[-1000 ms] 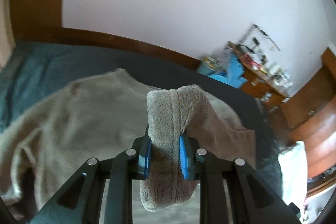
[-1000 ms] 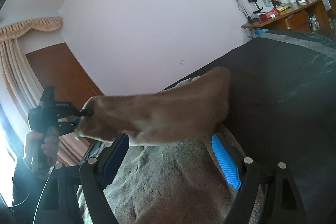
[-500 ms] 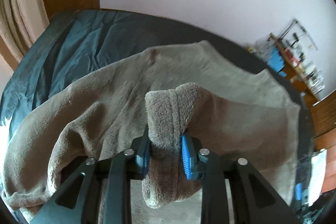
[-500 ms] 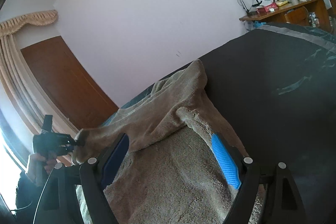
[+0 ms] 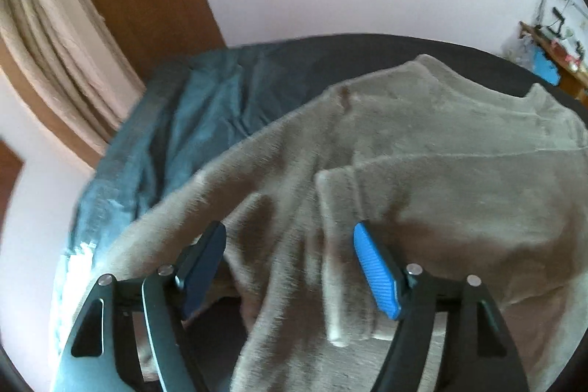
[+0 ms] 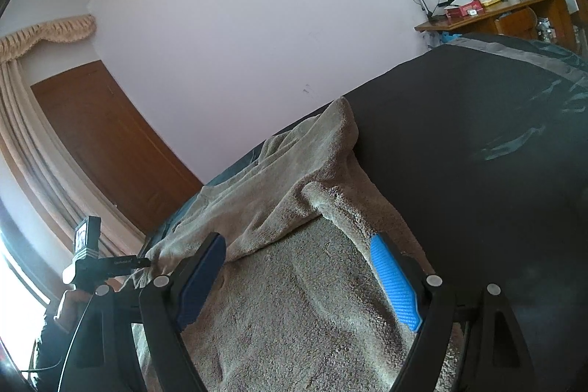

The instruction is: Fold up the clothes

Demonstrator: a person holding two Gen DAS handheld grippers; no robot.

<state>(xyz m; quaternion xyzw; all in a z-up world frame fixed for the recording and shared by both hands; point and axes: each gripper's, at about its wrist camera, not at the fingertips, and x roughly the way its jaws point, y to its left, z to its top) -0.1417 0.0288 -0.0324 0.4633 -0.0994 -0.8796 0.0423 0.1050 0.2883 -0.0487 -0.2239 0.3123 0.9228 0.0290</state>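
The garment was a beige fleece piece with a soft, fuzzy surface. It lay spread on the bed, partly flat and partly wrinkled. One sleeve was folded over the body, and its cuff end lay on the fleece.

**Open bed to the right, wall and door on the far side**

The fleece garment covers the near part of the bed, its folded sleeve lying between the left gripper, whose jaws are opening. Right of the garment the dark cover lies bare, free for a gripper. Beyond, the wall, wooden door and curtain stand close. The cluttered desk stands well apart.
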